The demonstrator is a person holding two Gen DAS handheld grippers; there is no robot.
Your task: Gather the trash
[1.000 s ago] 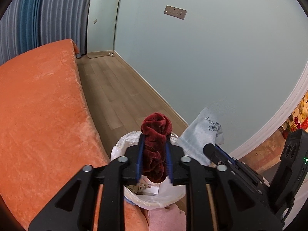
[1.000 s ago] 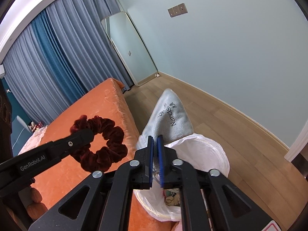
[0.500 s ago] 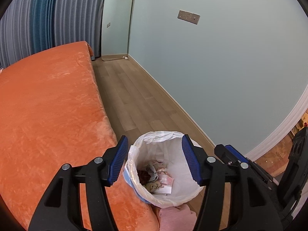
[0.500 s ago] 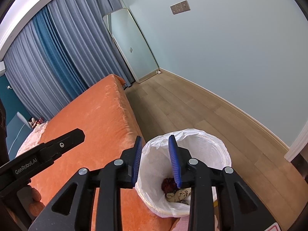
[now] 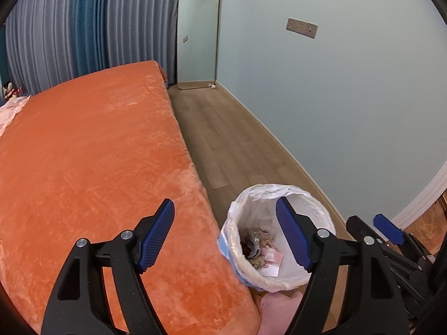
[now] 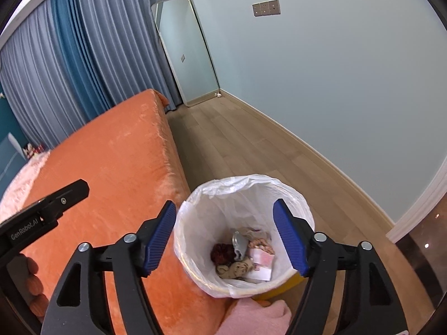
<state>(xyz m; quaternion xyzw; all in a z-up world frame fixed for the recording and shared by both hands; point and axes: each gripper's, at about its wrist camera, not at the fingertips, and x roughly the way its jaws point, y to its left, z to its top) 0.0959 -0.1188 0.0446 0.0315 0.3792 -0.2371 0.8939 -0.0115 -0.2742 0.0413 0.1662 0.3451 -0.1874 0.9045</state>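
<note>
Between the blue pads of the right gripper [image 6: 225, 238] nothing is held: its jaws have just been opening and now stand wide apart, framing the mouth of the trash bin [image 6: 285, 192] that sits on the floor directly below and ahead of them. Inside that bin, lined with a white plastic bag [image 6: 195, 223], lie a dark red velvet scrunchie [image 6: 222, 252], a grey pouch [image 6: 239, 244], a tan crumpled piece [image 6: 237, 269] and some pink and white paper wrappers [image 6: 261, 262], all low between the two fingers in this view. Beyond the left finger of this gripper the black tip of the other tool juts in over the orange plush bed cover [image 6: 120, 153]. The left gripper [image 5: 225, 236] has likewise just been opening and carries nothing; its pads are spread, the left finger over the orange cover and the right finger over the bin's opening, so the bed edge and the bin's near rim fall in the gap. A soft pink cloth [image 5: 279, 307] shows just under the bin, near the base of the right finger. Farther ahead of both sets of fingers runs a wood plank floor [image 5: 223, 134] along a pale blue wall [image 5: 335, 97], ending at a tall leaning mirror [image 5: 198, 36] and grey and blue pleated curtains [image 5: 83, 28].
</note>
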